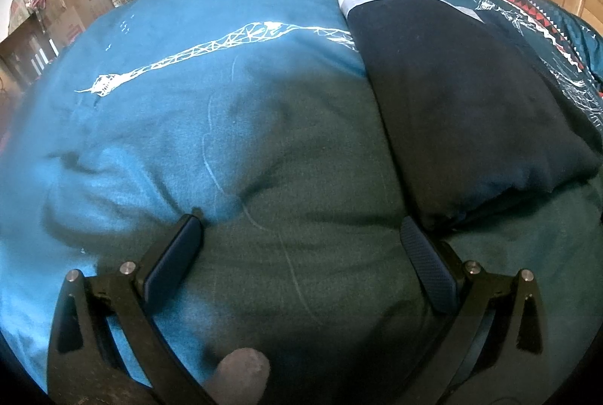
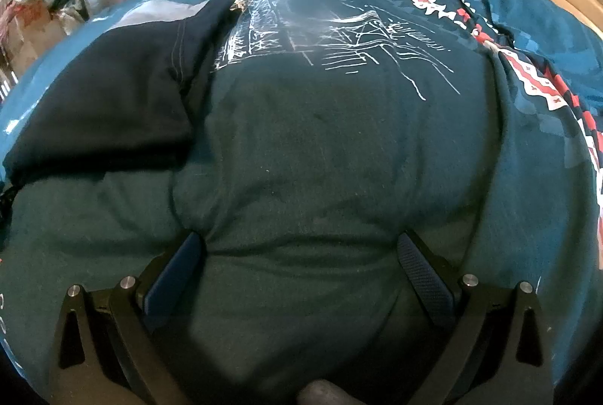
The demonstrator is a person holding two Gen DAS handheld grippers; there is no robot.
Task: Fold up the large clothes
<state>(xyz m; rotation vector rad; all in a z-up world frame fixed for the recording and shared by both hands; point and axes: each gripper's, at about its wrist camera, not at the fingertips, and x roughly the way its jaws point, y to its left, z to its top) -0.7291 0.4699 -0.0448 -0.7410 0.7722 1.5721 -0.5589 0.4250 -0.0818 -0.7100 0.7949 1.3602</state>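
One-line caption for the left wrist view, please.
Left gripper, jaws open, presses into the teal bedspread, its right finger beside the folded dark navy garment.

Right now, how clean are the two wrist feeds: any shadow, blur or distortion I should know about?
Left wrist view: strong fisheye bulge, a dark shadow over the bedspread ahead of the open left gripper; the dark garment reads sharp. Right wrist view: same bulge, shadow across the middle before the open right gripper, and a hazy smear near the top centre blurs the print.
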